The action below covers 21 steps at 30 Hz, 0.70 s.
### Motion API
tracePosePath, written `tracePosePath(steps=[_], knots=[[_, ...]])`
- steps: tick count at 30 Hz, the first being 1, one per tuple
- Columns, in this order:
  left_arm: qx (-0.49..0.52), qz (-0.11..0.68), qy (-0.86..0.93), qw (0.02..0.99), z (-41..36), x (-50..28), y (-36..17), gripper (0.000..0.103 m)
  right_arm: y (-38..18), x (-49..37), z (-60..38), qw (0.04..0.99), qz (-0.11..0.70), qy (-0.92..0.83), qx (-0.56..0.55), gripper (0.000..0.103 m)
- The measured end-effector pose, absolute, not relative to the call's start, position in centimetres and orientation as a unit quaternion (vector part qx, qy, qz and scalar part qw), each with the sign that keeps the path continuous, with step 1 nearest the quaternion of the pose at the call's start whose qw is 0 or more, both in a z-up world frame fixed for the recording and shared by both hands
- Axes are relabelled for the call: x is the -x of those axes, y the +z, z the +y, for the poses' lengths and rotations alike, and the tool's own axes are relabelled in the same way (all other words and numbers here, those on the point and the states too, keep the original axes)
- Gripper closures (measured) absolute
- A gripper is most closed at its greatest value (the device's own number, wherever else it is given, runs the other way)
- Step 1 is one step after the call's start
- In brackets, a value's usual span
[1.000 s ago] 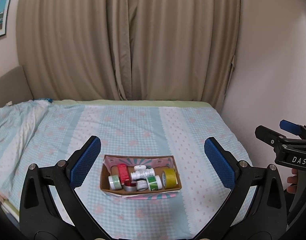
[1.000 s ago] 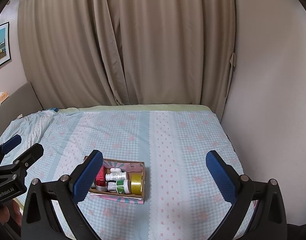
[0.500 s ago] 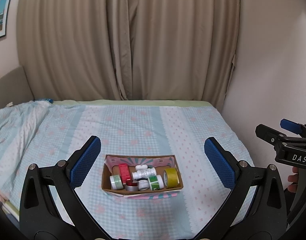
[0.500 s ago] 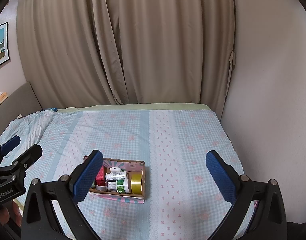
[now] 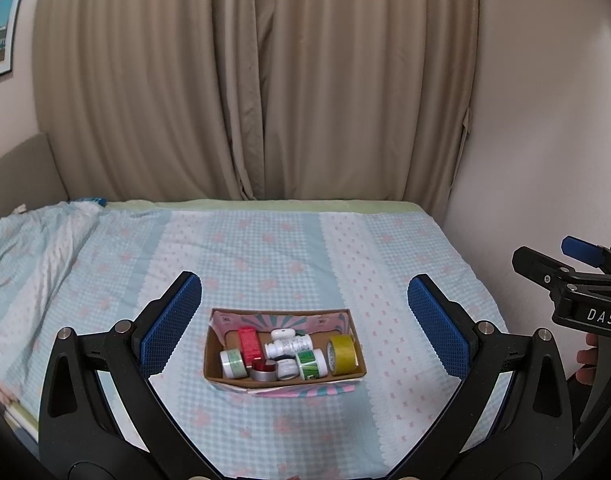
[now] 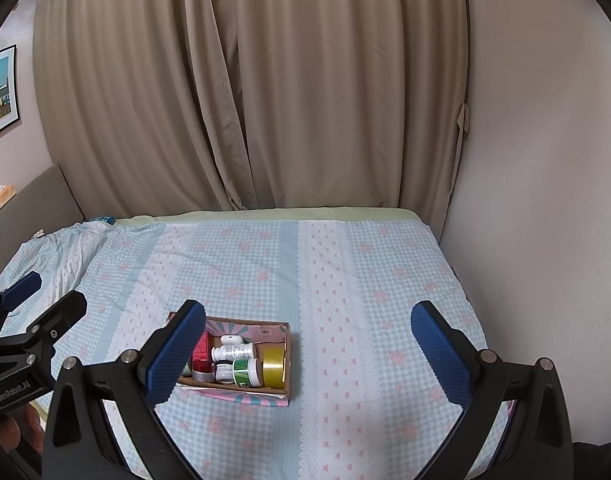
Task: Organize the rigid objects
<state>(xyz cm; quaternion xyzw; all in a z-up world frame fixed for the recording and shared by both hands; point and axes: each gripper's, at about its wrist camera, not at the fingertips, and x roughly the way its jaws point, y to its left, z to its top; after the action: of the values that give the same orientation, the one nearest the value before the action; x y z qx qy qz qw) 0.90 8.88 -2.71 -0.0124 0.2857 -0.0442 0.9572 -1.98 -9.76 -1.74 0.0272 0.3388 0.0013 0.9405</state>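
A bed (image 5: 265,248) in a blue checked sheet with pink flowers carries a cardboard box (image 5: 283,376) near its front edge, and a rumpled quilt (image 5: 37,248) at far left.

Bedspread (image 5: 289,248) lies bare all round the cardboard box (image 5: 283,376) (itself crowded), wall (image 6: 545,240) close on the right

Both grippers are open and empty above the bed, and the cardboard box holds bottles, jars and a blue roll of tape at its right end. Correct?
Not quite: the roll of tape is yellow, as the left wrist view shows. The rest holds: left gripper and right gripper open and empty, cardboard box on the bed.
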Motion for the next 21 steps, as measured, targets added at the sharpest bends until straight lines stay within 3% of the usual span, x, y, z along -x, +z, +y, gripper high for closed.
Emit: tracePosePath(steps=[21], knots=[[0.020,0.268,-0.028,0.963,8.99,-0.36,-1.91,0.000,-1.69,1.76,-9.55,0.941,0.337,-0.004,-0.035,0.001]])
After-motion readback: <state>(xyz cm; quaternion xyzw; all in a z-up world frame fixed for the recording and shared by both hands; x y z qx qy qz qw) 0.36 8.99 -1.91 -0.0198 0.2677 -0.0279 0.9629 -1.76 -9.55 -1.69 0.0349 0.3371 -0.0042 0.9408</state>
